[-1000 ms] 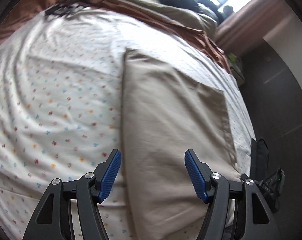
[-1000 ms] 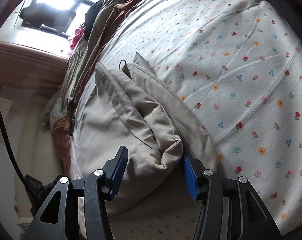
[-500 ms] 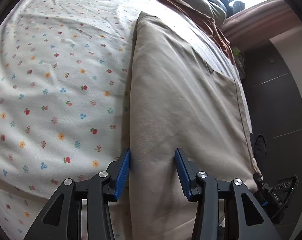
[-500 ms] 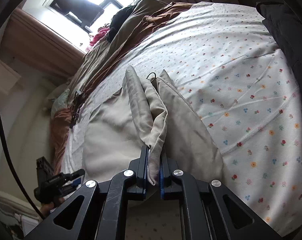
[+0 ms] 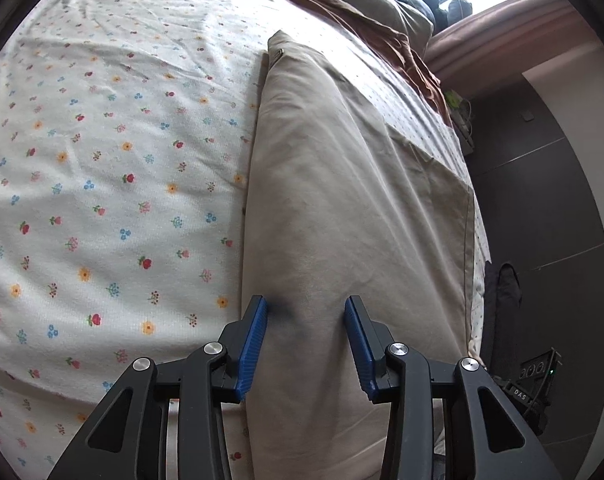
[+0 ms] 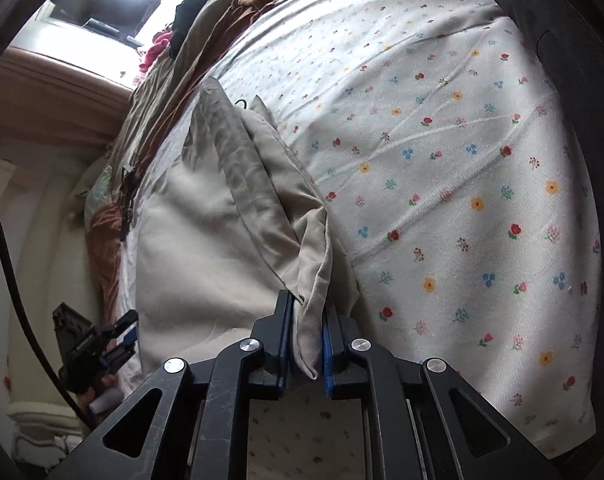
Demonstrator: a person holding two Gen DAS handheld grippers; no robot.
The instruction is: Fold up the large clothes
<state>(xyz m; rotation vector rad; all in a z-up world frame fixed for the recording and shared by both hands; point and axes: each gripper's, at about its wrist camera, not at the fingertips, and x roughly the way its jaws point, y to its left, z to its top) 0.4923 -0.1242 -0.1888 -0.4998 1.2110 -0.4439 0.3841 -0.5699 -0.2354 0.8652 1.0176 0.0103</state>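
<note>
Right gripper (image 6: 306,344) clamps beige garment (image 6: 205,240) fold; left view misses it.

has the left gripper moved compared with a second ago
Yes. The left gripper has come down toward the beige garment on the floral bedsheet, its jaws closing in on the fold's left edge.

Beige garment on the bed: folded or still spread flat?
Partly folded. The beige garment lies flat on the floral sheet, one edge doubled over itself; the right gripper pinches that bunched edge.
</note>
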